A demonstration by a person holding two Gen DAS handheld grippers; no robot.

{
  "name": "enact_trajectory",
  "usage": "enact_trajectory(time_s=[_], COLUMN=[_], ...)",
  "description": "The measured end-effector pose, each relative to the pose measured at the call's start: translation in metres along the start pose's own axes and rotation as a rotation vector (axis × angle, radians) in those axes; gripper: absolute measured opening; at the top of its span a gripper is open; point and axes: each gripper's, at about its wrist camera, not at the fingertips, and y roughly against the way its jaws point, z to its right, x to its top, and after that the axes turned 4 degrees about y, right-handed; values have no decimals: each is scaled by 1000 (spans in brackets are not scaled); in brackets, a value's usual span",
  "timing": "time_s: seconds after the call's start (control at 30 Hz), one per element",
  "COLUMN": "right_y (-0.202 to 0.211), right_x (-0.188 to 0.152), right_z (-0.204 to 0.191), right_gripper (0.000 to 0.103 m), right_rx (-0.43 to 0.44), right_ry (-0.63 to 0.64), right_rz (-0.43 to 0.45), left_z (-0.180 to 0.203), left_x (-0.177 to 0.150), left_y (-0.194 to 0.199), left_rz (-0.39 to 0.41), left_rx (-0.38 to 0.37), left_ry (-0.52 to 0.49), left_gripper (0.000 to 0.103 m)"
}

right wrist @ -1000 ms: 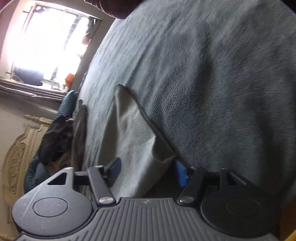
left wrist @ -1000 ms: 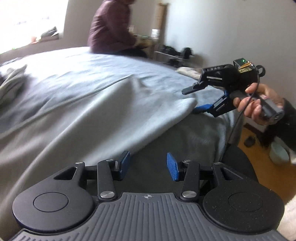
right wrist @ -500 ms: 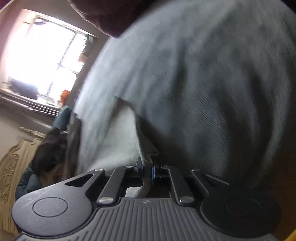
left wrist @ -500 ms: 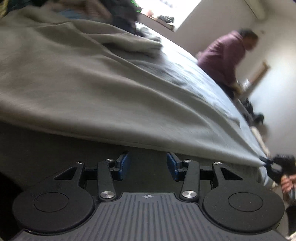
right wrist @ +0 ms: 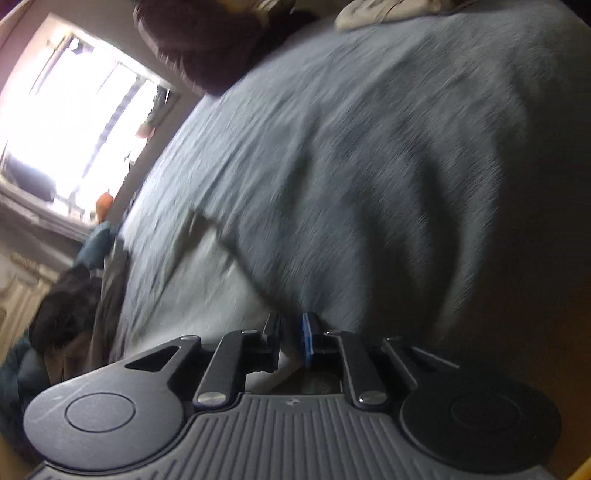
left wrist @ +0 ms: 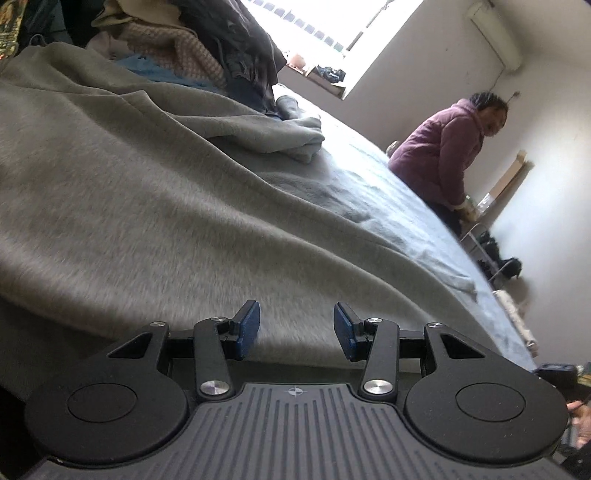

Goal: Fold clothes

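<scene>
A large grey fleece garment (left wrist: 147, 206) lies spread over the bed and fills the left wrist view. My left gripper (left wrist: 296, 325) is open at the garment's near edge, and its blue pads (left wrist: 248, 325) have cloth behind them and nothing pressed between them. In the blurred right wrist view the garment (right wrist: 192, 280) shows as a pale strip. My right gripper (right wrist: 291, 336) pinches a fold of that cloth. Its jaws stand close together and are opening slightly.
The bed carries a blue-grey blanket (left wrist: 369, 192) (right wrist: 369, 166). A pile of mixed clothes (left wrist: 184, 48) sits at the bed's far end below a bright window (left wrist: 325, 33). A person in a purple jacket (left wrist: 443, 155) bends at the bed's far side.
The left gripper rolled and swung along the garment's near edge, so the pile and window now show. The right gripper closed on the garment's corner and has moved with it.
</scene>
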Motion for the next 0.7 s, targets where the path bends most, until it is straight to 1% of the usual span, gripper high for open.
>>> enact_trajectory(time_s=[0.03, 0.1, 0.13, 0.23, 0.33, 0.37, 0.43, 0.47, 0.53, 0.57, 0.6, 0.63, 0.67, 0.7], right_y=[6, 22, 27, 26, -8, -23, -57, -75, -108, -122, -132, -142, -150, -156], right_x=[3, 12, 15, 22, 16, 12, 7, 5, -2, -4, -4, -4, 1, 16], right_z=[0, -9, -19, -65, -129, -148, -175, -183, -190, -192, -190, -188, -185, -181], right_gripper=[22, 22, 22, 23, 28, 28, 28, 28, 28, 25, 22, 22, 22, 19], right_rx=[-24, -97, -104, -47, 45, 55, 64, 77, 101, 98, 66, 34, -1, -41], right_ry=[2, 65, 114, 309, 560, 637, 745, 776, 850, 890, 937, 985, 1003, 966], right_rz=[35, 122, 149, 179, 115, 84, 21, -42, -200, -247, -230, -212, -189, -154], left_z=[0, -1, 0, 5, 12, 14, 17, 17, 17, 17, 17, 18, 18, 18], left_x=[-2, -7, -10, -9, -4, -3, -2, -3, -5, -6, -7, -8, -8, -8], left_y=[-2, -1, 1, 5, 6, 5, -1, -4, -8, -8, -8, -8, -8, -8], left_rz=[-10, -20, -20, -18, 5, 13, 13, 9, 2, 2, 4, 3, 1, -2], left_rx=[10, 25, 32, 48, 67, 78, 118, 135, 157, 161, 164, 167, 169, 171], left_ry=[-6, -26, -42, -71, -108, -124, -149, -157, -173, -181, -195, -208, -218, -227], left_gripper=[44, 44, 44, 44, 44, 44, 44, 44, 44, 44, 44, 44, 44, 44])
